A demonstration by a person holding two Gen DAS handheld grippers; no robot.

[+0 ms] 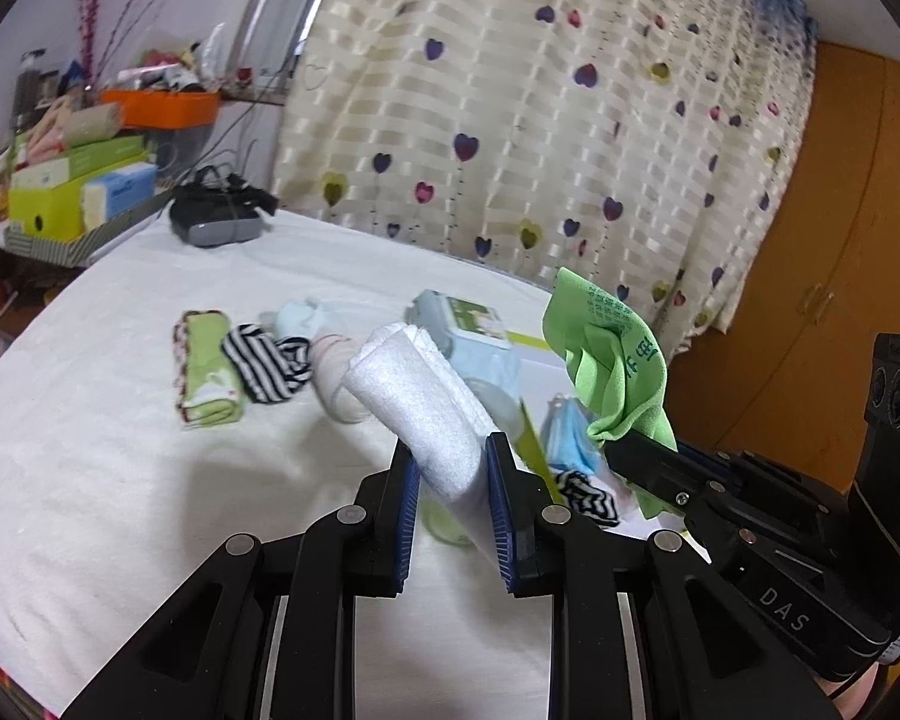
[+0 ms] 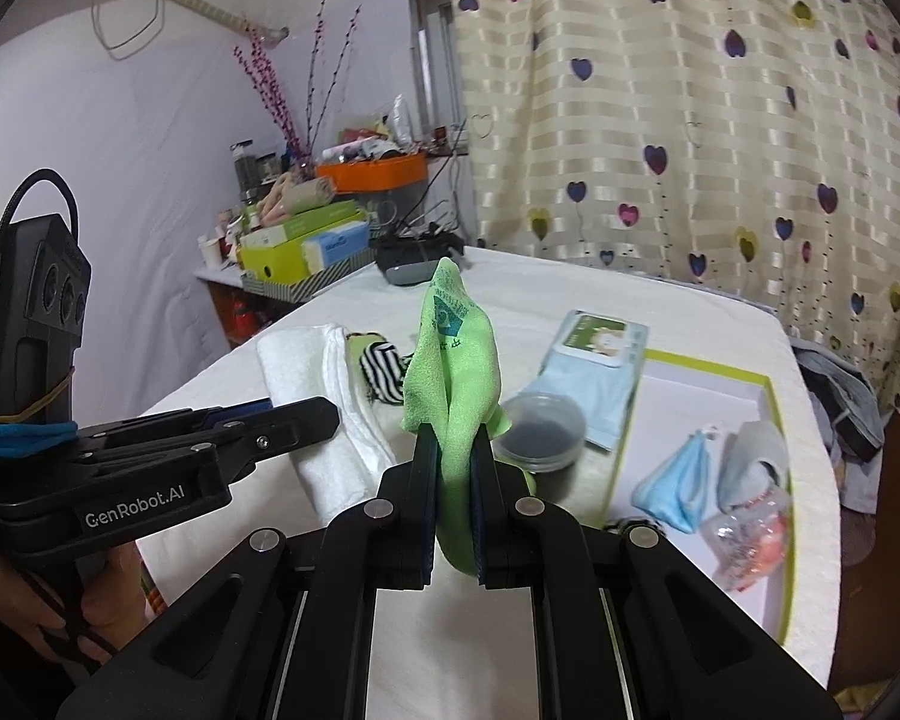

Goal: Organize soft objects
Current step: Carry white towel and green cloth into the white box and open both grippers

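A: Left gripper (image 1: 450, 468) clamps a white towel (image 1: 414, 396), jaws narrow, pads pressing both sides. Right gripper (image 2: 455, 468), nearly closed, pinches a green cloth (image 2: 450, 384). Both lifted off the table (image 1: 90, 450).

B: Where over the table?

A: Near the middle, beside the tray (image 2: 690, 408) at the right edge.

B: Progress?

A: Partly done, I'd say. Tray holds a blue mask (image 2: 672, 480), wipes pack (image 2: 600, 342) and a lidded tub (image 2: 540, 426). Left: folded green towel (image 1: 207, 372), striped sock (image 1: 264, 360), pale blue sock (image 1: 300, 315), loose toward the far left edge.

B: Next?

A: Probably place both cloths; destination unclear.
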